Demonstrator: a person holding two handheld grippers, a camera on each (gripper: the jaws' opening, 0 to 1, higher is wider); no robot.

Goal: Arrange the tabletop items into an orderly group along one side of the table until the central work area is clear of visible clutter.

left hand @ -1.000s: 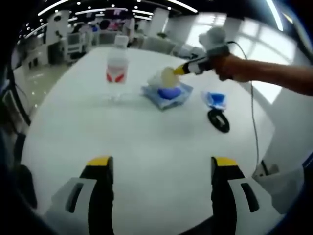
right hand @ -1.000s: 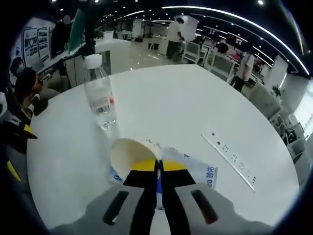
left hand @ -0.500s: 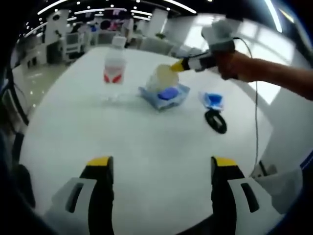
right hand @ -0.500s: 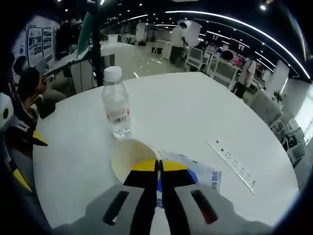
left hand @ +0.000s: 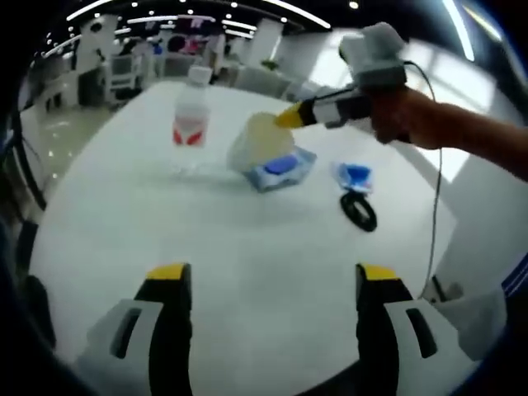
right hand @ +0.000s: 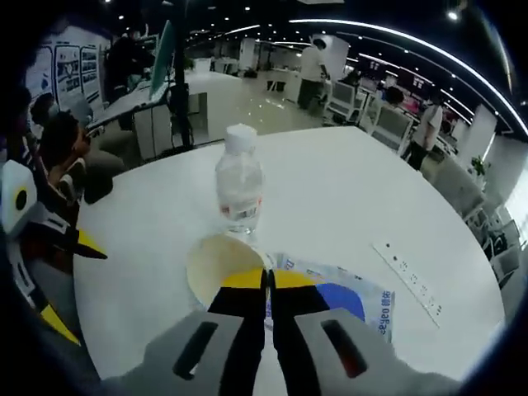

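My right gripper (right hand: 266, 279) is shut on the rim of a pale paper cup (right hand: 216, 266) and holds it tilted above the table. In the left gripper view the same cup (left hand: 257, 140) hangs from the right gripper (left hand: 285, 118) just left of a blue wipes pack (left hand: 280, 167). A clear water bottle (left hand: 191, 115) with a red label stands upright beyond it; in the right gripper view the bottle (right hand: 239, 186) is right behind the cup. My left gripper (left hand: 274, 276) stays open over bare table near the front edge.
A small blue item (left hand: 355, 175) and a black ring (left hand: 359, 210) lie right of the pack. A socket strip (right hand: 408, 272) is set into the white table (left hand: 206, 247). The left gripper (right hand: 76, 287) shows at the table's left edge. People sit beyond that edge.
The right gripper has carried the cup up and to the left, off the wipes pack and closer to the bottle. The left gripper has stayed in place, open.
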